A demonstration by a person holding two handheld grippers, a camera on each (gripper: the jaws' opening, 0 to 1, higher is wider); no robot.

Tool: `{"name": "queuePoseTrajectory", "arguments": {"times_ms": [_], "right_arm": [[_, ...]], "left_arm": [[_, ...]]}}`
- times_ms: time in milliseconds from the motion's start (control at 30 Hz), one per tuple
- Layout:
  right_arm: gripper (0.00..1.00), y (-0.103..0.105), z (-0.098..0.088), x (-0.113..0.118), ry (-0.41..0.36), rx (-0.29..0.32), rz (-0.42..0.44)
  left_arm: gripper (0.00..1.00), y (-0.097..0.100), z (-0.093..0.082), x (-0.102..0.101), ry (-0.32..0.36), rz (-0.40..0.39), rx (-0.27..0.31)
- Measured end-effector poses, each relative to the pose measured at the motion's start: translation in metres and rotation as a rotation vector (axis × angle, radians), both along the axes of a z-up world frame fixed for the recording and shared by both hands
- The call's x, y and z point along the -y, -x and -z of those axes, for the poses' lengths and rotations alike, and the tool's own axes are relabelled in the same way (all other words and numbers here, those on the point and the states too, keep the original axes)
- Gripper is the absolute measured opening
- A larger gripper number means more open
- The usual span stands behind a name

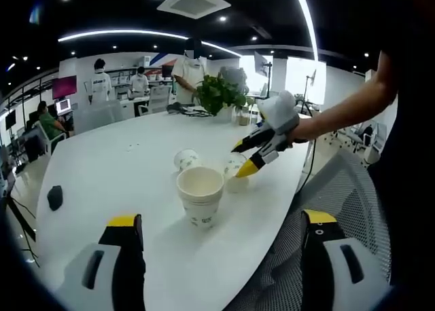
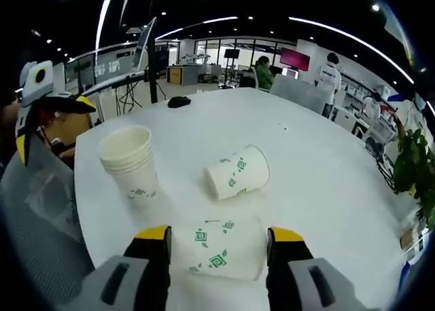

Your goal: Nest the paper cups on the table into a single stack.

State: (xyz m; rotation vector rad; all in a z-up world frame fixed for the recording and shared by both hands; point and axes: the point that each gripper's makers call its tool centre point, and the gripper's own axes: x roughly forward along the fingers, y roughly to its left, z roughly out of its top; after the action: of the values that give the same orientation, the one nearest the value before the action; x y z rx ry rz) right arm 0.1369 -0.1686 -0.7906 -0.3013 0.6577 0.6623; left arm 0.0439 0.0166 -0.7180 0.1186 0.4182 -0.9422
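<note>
A stack of nested cups stands upright on the white table. Two cups remain unstacked: one loose cup on its side nearby, another fallen cup bracketed by the spread right gripper. The left gripper is held open, empty.

In the right gripper view, the near end of the white paper cup with green square motifs, lying on its side, is hidden between the yellow-tipped jaws, contact indeterminate, while the green leafy potted plant is cut off by the edge.
</note>
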Motion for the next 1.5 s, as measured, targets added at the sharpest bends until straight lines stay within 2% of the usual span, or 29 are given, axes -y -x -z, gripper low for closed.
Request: {"name": "queuePoseTrajectory", "arguments": {"times_ms": [167,400,700,1200,1300,1500], "right_arm": [[0.55,0.002,0.006,0.006,-0.041,-0.033,0.016],[0.50,0.004,0.005,0.010,-0.092,-0.060,0.040],[0.38,0.017,0.006,0.007,-0.142,-0.107,0.045],[0.17,0.026,0.001,-0.004,-0.316,-0.191,0.064],[0.12,0.028,0.001,-0.005,-0.333,-0.203,0.072],[0.07,0.031,0.003,-0.003,-0.360,-0.219,0.077]], "left_arm": [[0.95,0.000,0.000,0.000,-0.001,0.002,0.000],[0.95,0.000,0.001,0.000,-0.005,0.006,0.000],[0.94,-0.001,0.002,0.002,-0.010,0.015,0.001],[0.93,-0.002,0.004,-0.002,-0.020,0.010,-0.004],[0.93,-0.001,0.004,-0.001,-0.021,0.014,-0.003],[0.93,-0.001,0.005,0.000,-0.030,0.019,0.000]]}}
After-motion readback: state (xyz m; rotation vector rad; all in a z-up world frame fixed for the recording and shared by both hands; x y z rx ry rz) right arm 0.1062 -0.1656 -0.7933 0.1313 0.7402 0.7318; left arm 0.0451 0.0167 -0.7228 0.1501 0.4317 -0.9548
